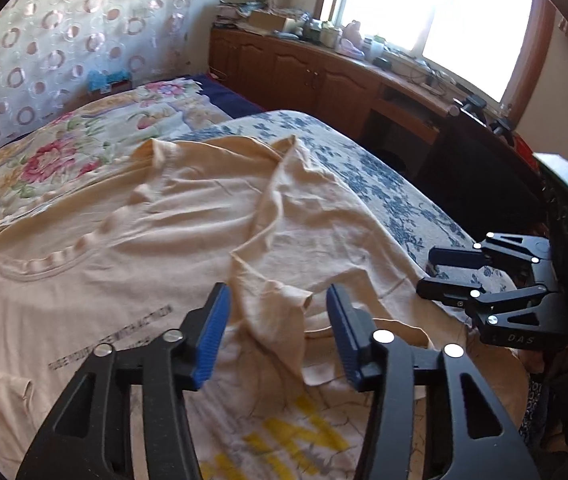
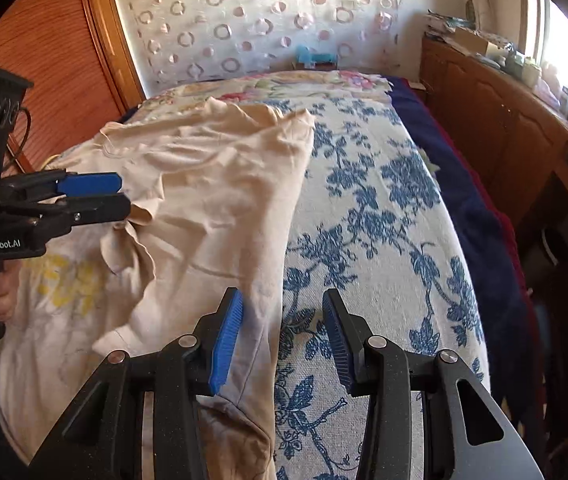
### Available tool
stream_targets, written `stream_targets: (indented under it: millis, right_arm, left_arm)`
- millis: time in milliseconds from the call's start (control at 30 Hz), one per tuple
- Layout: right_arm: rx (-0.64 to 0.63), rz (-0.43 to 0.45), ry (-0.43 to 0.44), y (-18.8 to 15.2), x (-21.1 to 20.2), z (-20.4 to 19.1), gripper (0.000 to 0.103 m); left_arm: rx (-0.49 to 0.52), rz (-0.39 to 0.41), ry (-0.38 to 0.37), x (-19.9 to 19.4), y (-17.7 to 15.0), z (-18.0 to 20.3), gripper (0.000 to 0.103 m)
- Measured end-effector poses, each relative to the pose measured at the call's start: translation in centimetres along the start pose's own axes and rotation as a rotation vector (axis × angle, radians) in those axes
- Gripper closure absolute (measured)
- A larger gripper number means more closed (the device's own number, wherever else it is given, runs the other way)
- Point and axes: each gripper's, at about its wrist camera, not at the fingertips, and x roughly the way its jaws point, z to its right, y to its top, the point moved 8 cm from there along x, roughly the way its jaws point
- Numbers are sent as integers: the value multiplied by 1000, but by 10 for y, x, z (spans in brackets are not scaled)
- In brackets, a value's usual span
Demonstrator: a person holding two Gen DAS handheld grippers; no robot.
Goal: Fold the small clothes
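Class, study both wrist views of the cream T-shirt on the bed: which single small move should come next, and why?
Probably lower the left gripper and close on the bunched sleeve between its open jaws. The cream T-shirt lies crumpled and only partly folded; the right gripper hovers open at its edge.

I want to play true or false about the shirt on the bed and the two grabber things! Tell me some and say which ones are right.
1. The cream T-shirt lies crumpled on the bed. True.
2. The bedspread under the shirt is plain red. False: it is white with blue flowers.
3. The left hand-held gripper has blue pads. True.
4. The right hand-held gripper is lifting the shirt high in the air. False: its jaws stand apart over the shirt's edge, and the shirt lies on the bed.
5. The shirt has yellow print on it. True.
6. The room is dark. False: the window is bright with daylight.
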Motion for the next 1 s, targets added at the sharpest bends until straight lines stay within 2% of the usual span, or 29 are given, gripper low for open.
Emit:
stream_targets:
  millis: [133, 200, 267, 700, 733, 800, 833, 900, 933, 967, 1000]
  right_arm:
    - [-26, 19, -30, -3, 0, -6, 58]
    - [-52, 21, -44, -3, 3, -8, 55]
    - [-56, 20, -43, -4, 3, -10, 54]
    - [-57, 20, -37, -1, 3, -10, 53]
    - [-57, 20, -36, -1, 4, -10, 53]
    - [-52, 21, -30, -1, 3, -9, 53]
    - [-47, 20, -24, 0, 3, -9, 53]
    - [-35, 13, -11, 2, 4, -7, 50]
    - [-31, 10, -11, 4, 4, -5, 48]
    - [-30, 14, -13, 7, 4, -4, 48]
    - [-32, 22, -10, 12, 4, -3, 46]
  left_arm:
    - [29, -37, 10, 11, -6, 5, 76]
    - [32, -35, 29, 8, -10, 1, 89]
    - [17, -27, 46, 4, -11, -6, 93]
    - [-93, 34, 165, -38, -26, -59, 93]
    - [-103, 44, 159, -42, -25, -62, 90]
    - [-123, 67, 159, -53, -25, -71, 74]
    - [-129, 78, 167, -58, -26, -75, 69]
    - [-141, 113, 188, -71, -27, -87, 45]
    - [-149, 122, 200, -76, -28, -93, 39]
    - [-163, 127, 216, -81, -30, -102, 28]
    - [-172, 128, 224, -85, -32, -109, 24]
